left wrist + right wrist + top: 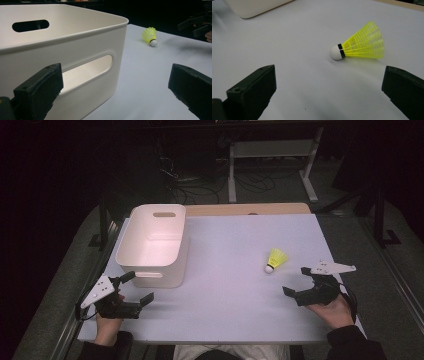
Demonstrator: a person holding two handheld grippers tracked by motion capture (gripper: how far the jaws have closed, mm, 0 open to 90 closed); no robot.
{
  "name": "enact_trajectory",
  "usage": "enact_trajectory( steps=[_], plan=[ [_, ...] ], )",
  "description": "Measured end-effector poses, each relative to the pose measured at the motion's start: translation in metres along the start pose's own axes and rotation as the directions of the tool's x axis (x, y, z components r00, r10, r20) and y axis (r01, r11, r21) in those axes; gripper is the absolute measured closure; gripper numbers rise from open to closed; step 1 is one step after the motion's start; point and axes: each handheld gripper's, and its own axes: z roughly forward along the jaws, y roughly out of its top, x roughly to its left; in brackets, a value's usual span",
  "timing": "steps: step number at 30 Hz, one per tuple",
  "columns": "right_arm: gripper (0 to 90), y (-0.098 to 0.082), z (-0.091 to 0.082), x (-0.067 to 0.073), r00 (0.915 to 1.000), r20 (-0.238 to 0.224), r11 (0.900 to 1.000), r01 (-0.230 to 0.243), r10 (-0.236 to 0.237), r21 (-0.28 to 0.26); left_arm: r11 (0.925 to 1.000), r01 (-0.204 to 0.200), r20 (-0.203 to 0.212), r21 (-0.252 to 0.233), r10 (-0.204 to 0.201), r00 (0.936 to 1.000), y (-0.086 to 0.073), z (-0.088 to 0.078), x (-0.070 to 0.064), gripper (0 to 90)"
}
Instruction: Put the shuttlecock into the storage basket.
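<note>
Nearest you, both of your hands rest at the front edge of the white table (235, 315), each holding a gripper. Your left gripper (136, 288) sits at the near left with its jaws spread wide and nothing between them; one jaw points at the near wall of the white bin (131, 251), just beside its handle slot. Your right gripper (298, 281) sits at the near right, jaws also wide apart and empty, aimed toward the shuttlecock (275, 259).

A little farther out, the yellow shuttlecock lies on its side on the table, just beyond your right gripper and well apart from the bin. Its white cork tip points toward the near side.

This looks like the approach step before a pickup. Next, you would likely bring the right jaws around the shuttlecock and close gently, since the mesh skirt seems easy to crush.
</note>
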Motion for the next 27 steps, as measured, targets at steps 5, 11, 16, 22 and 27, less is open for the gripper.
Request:
enact_trajectory(
  steps=[5, 11, 16, 22, 27],
  plan=[
    [0.0, 0.0001, -0.0006, 0.0008, 1.0, -0.001, 1.0, 0.003, -0.003, -0.003, 1.0, 0.0, 0.001, 0.001, 0.0, 1.0, 0.0, 0.0001, -0.0001, 0.0],
    [0.0, 0.0002, -0.0007, 0.0012, 1.0, -0.004, 1.0, 0.007, -0.007, -0.004, 1.0, -0.001, 0.0, 0.0, 0.001, 1.0, 0.0, -0.0002, -0.0001, 0.0],
    [0.0, 0.0003, -0.0006, 0.0017, 0.9999, -0.005, 1.0, 0.009, -0.009, -0.003, 1.0, 0.0, 0.0, 0.0, 0.0, 1.0, -0.0001, -0.0002, -0.0002, 0.0],
    [0.0, 0.0013, -0.0015, 0.0029, 0.9999, -0.012, 1.0, 0.004, -0.004, -0.009, 1.0, 0.001, 0.001, 0.0, -0.001, 1.0, -0.0002, -0.0001, -0.0005, 0.0],
    [0.0, 0.0023, -0.0028, 0.0035, 0.9999, -0.016, 1.0, 0.001, -0.001, -0.019, 1.0, -0.001, 0.001, 0.002, 0.001, 1.0, -0.0002, 0.0, -0.0004, 0.0]
  ],
)
